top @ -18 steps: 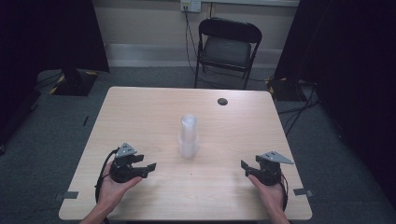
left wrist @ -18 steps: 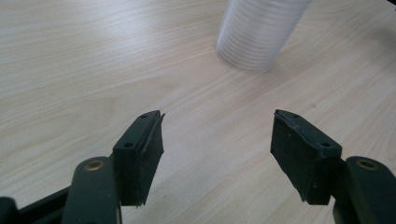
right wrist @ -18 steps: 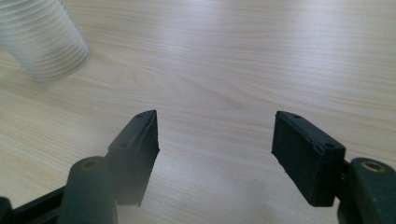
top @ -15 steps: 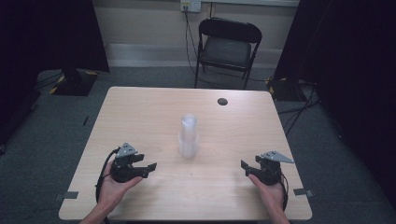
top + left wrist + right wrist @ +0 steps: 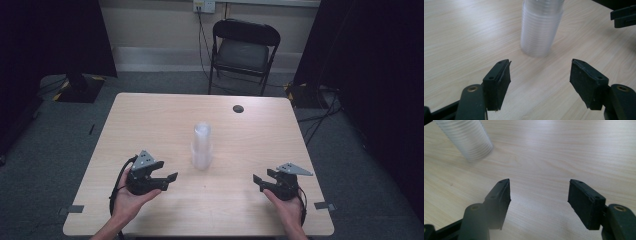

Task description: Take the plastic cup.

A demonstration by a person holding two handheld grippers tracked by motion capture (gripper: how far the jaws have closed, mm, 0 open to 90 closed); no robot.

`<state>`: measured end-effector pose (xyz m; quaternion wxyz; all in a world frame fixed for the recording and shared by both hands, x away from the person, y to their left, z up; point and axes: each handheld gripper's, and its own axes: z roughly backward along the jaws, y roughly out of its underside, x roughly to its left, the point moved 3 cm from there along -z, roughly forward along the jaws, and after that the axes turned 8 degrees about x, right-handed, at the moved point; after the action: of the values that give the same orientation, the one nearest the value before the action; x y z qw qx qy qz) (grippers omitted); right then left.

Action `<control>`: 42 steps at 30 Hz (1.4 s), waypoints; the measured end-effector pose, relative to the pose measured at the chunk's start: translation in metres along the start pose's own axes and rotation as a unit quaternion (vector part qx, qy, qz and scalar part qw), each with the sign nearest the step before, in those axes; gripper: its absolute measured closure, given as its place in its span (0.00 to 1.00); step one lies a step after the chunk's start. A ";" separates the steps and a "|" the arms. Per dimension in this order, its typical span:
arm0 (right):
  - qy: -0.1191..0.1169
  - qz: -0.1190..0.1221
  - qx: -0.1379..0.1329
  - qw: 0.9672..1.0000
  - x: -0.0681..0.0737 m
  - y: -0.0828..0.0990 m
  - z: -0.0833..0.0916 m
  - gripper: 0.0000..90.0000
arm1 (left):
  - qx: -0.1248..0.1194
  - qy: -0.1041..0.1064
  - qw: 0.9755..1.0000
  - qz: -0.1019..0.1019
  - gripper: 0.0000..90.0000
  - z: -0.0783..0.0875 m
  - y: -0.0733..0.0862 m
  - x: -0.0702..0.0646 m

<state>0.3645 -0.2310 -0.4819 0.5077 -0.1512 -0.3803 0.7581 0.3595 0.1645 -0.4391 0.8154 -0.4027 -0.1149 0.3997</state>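
A tall stack of clear plastic cups (image 5: 201, 145) stands upright near the middle of the light wooden table (image 5: 150, 115). In the left gripper view the stack (image 5: 541, 27) rises just beyond my open jaws. My left gripper (image 5: 169, 179) rests at the front left, held in a hand, open and empty. My right gripper (image 5: 257, 181) sits at the front right, also open and empty. From the right gripper view the stack (image 5: 467, 140) is off to the upper left.
A small dark round disc (image 5: 238, 108) lies near the table's far edge. A black folding chair (image 5: 243, 50) stands behind the table. Dark curtains flank the room, and cables run over the grey carpet.
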 end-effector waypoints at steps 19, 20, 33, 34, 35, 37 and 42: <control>-0.007 0.018 0.011 1.000 0.008 0.001 -0.003 0.39 | -0.025 0.033 0.999 -0.014 0.32 -0.013 -0.045 0.006; -0.007 0.019 0.012 1.000 0.007 0.001 -0.003 0.39 | -0.028 0.029 0.999 -0.020 0.32 -0.013 -0.047 0.005; -0.013 0.017 0.012 1.000 0.009 0.000 -0.003 0.39 | -0.015 0.048 0.996 -0.070 0.35 -0.027 -0.075 -0.011; -0.013 0.017 0.013 1.000 0.009 0.000 -0.003 0.39 | -0.013 0.040 0.997 -0.071 0.34 -0.030 -0.078 -0.012; -0.013 0.017 0.013 1.000 0.009 0.000 -0.003 0.39 | -0.013 0.040 0.997 -0.071 0.32 -0.030 -0.078 -0.012; -0.015 0.017 0.014 1.000 0.009 0.000 -0.004 0.39 | -0.015 0.046 0.996 -0.072 0.32 -0.034 -0.083 -0.012; -0.017 0.016 0.016 1.000 0.009 0.000 -0.004 0.39 | -0.037 0.051 0.995 -0.071 0.29 -0.039 -0.094 -0.013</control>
<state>0.3633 -0.2213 -0.4834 0.4915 -0.1365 -0.3743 0.7744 0.4235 0.0989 -0.3921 0.8311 -0.4433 -0.1166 0.3150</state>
